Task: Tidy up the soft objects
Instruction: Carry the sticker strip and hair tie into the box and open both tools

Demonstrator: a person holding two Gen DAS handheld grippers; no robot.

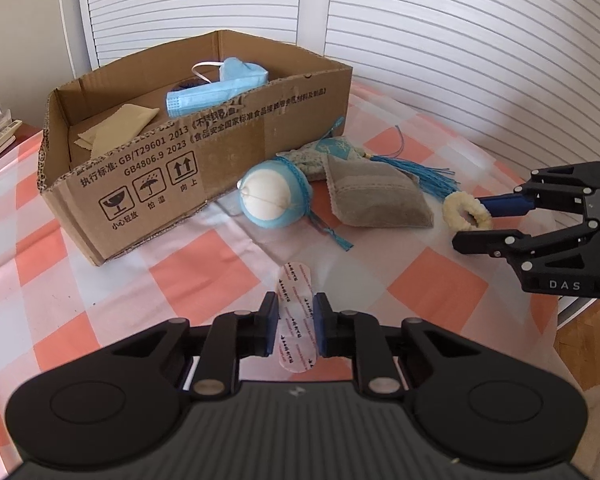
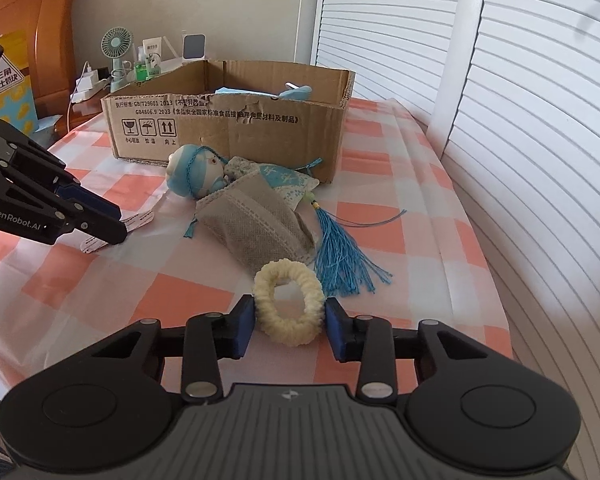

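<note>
Cardboard box [image 1: 204, 152] ahead of both grippers already holds blue mask [image 1: 216, 88] and tan cloth [image 1: 120, 124]. Left gripper [image 1: 296, 320] pinches wrapped plaster [image 1: 296, 312] on cloth-covered table [image 1: 100, 320]. Right gripper [image 2: 290, 320] squeezes cream fluffy ring [image 2: 288, 304]. Doll [image 2: 200, 174], grey pouch [image 2: 256, 228], tasselled sachet [image 2: 284, 178] lie between ring and box, still out. Table edge near right of right gripper; open room leftward.

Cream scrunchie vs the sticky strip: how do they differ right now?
The cream scrunchie is a thick fuzzy ring with an open middle; the sticky strip is flat, translucent and printed in red. The scrunchie sits between the right gripper's pads, which touch its sides; the strip lies between the left gripper's pads, which stand at its edges. Both lie on the checked tablecloth, outside the cardboard box.
</note>
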